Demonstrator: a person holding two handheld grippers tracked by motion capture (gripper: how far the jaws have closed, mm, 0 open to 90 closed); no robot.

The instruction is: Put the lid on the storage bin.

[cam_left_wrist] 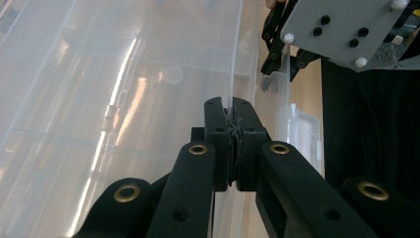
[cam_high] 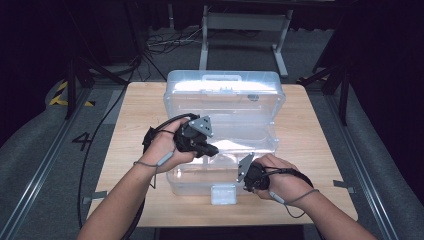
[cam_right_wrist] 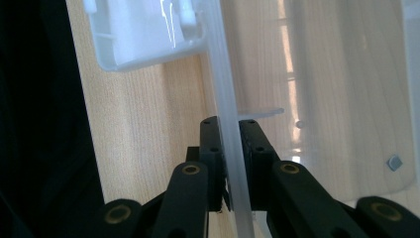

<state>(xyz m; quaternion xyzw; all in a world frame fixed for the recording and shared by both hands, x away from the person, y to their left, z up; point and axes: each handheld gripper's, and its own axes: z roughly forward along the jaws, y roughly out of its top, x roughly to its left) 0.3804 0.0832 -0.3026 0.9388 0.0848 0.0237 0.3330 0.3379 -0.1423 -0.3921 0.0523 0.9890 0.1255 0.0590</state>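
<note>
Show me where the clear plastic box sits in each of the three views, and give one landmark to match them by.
High view: the clear plastic box lies open at the table's middle, lid raised behind.
Left gripper view: its wall runs up from the left gripper, shut on it.
Right gripper view: its front rim rises between the jaws of the right gripper.
Shared landmark: the white latch.
</note>
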